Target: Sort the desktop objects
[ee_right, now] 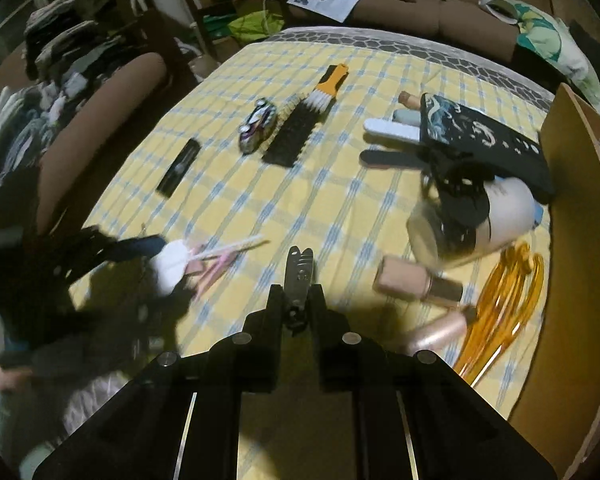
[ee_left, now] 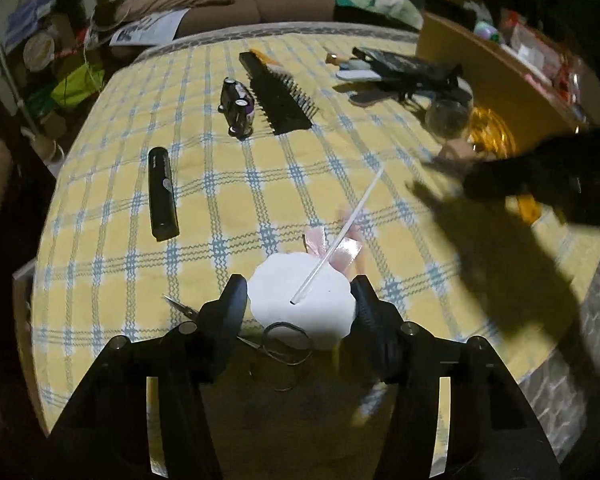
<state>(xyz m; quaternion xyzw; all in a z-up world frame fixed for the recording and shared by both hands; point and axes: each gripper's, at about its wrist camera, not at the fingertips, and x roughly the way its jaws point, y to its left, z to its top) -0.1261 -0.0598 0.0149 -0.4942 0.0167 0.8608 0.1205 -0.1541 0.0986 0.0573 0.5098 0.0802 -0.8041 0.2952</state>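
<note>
While the left tool [ee_left: 300, 300] straddles a white scalloped piece [ee_left: 300, 304], the right tool [ee_right: 298, 296] pinches metal clippers [ee_right: 299, 270].

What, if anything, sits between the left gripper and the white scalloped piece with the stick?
Nothing visible blocks it. The left gripper is open, with the white scalloped piece already between its fingers, stick pointing away. Small scissors lie beside it, partly beneath the gripper, near its left finger.

On the bench [ee_left: 112, 208], the toy car [ee_left: 237, 106] lies just left of the hairbrush [ee_left: 278, 94]; the scissors [ee_left: 276, 340] lie before the white fan [ee_left: 300, 300].
</note>
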